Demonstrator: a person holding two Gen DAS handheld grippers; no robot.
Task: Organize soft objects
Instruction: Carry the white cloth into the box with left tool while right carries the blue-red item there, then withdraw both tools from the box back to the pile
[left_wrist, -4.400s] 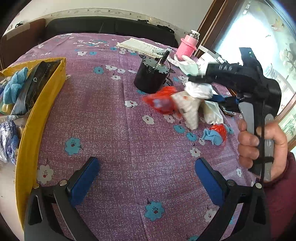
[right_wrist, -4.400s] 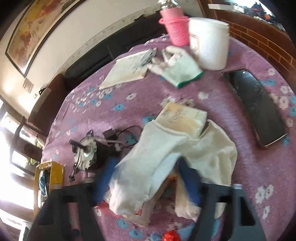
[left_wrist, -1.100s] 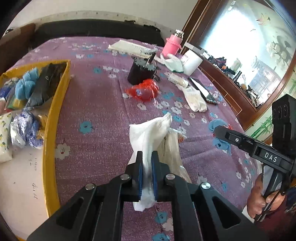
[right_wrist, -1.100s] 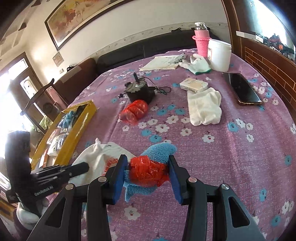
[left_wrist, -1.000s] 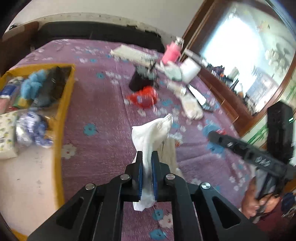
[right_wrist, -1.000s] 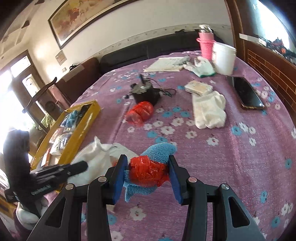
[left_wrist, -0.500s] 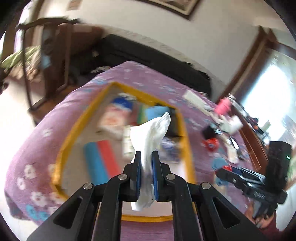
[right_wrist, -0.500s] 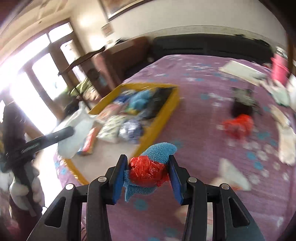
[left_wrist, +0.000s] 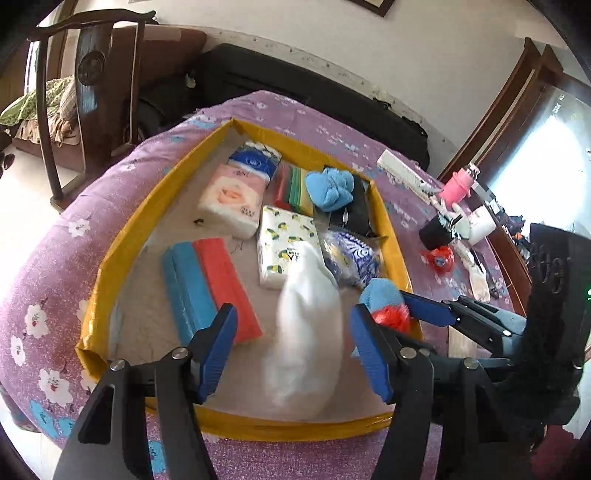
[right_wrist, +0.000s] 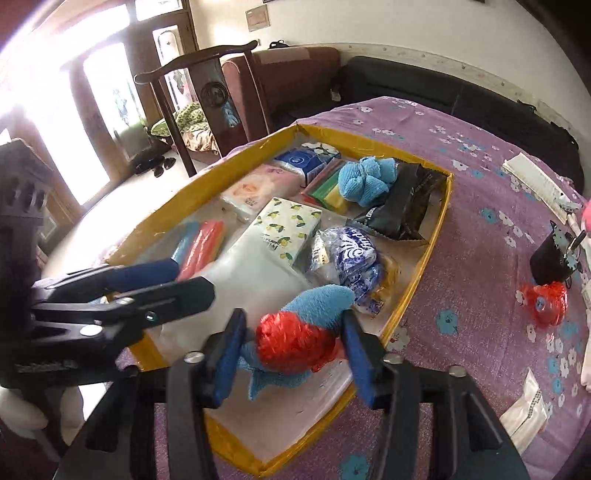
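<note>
— What's different with your left tongs (left_wrist: 291, 350)?

— A second ago they were clamped tight on the white cloth (left_wrist: 308, 332). Now their blue pads are spread wide and the cloth sits loose between them, blurred, so I judge it is dropping or has just landed on the floor of the yellow tray (left_wrist: 122, 240). It lies at the tray's near end, its far tip touching the lemon-print tissue pack (left_wrist: 284, 247).

— And the right tongs (right_wrist: 291, 354)?

— No change in grip: they still squeeze the blue cloth with the red mesh bundle (right_wrist: 295, 343). Both hands swung from the middle of the surface over to the tray. From the left camera that bundle hangs at about three o'clock of the white cloth, just over the tray's right wall.

— What does that mean for the job?

— One soft thing is in, I reckon, and the second is a release away. The open floor beside the white cloth looks like the spot; I'd ease the bundle inward first so it doesn't catch the wall.

— What else is in the tray?

— At twelve o'clock from my left tongs, the blue rolled towel (left_wrist: 330, 184) and pink tissue pack (left_wrist: 232, 199); at eleven, the blue and red bars (left_wrist: 210, 288); at one, the blue-patterned bag (left_wrist: 351, 258).

— Anything left outside?

— Out on the purple cloth at two o'clock, a red mesh ball (right_wrist: 546, 299) lies near the black motor (right_wrist: 554, 258). It probably still needs collecting.
</note>
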